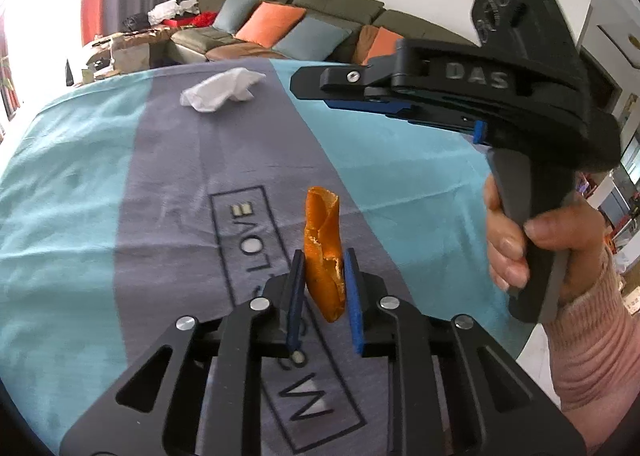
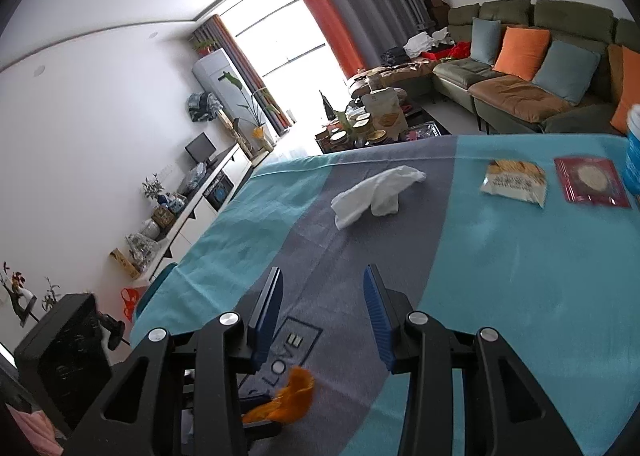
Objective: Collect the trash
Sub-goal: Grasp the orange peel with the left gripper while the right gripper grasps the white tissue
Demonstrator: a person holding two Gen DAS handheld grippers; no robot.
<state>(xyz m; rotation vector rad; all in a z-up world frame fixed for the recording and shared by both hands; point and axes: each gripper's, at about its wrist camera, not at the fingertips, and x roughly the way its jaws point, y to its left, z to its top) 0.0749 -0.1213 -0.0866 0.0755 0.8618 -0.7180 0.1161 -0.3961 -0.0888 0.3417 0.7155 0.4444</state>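
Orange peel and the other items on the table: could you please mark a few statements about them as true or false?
1. The left gripper is shut on the orange peel. True.
2. The right gripper holds the white tissue. False: it is open and empty; the tissue lies on the tablecloth.
3. The tissue lies on the grey stripe. True.
4. Two snack packets lie on the sofa. False: they lie on the tablecloth.
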